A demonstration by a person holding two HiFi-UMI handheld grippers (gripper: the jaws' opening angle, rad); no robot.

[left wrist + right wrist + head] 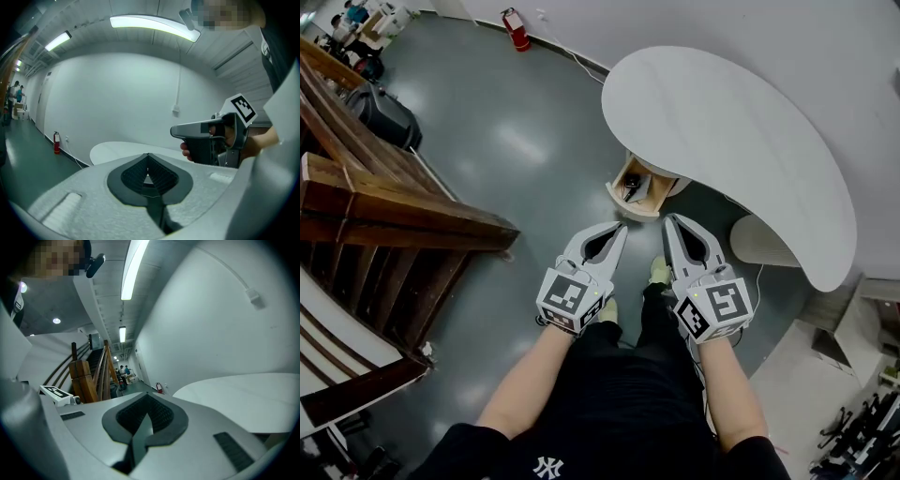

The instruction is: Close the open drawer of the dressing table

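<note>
The dressing table has a white curved top [722, 131], which also shows in the left gripper view [117, 149] and the right gripper view [243, 394]. Under its near edge a light wooden drawer [630, 199] stands pulled out, with dark items inside. My left gripper [623, 226] points at the drawer front from just short of it, jaws shut and empty [148, 154]. Beside it, my right gripper [669, 217] is also shut with nothing in it [147, 394]. The right gripper [206, 137] and the hand holding it appear in the left gripper view.
A dark wooden staircase [394, 216] fills the left side. A red fire extinguisher [517, 28] stands by the far wall, and a black bag [389, 117] lies at far left. The table's white base [759, 242] sits right of the drawer. Grey floor [516, 141] lies between.
</note>
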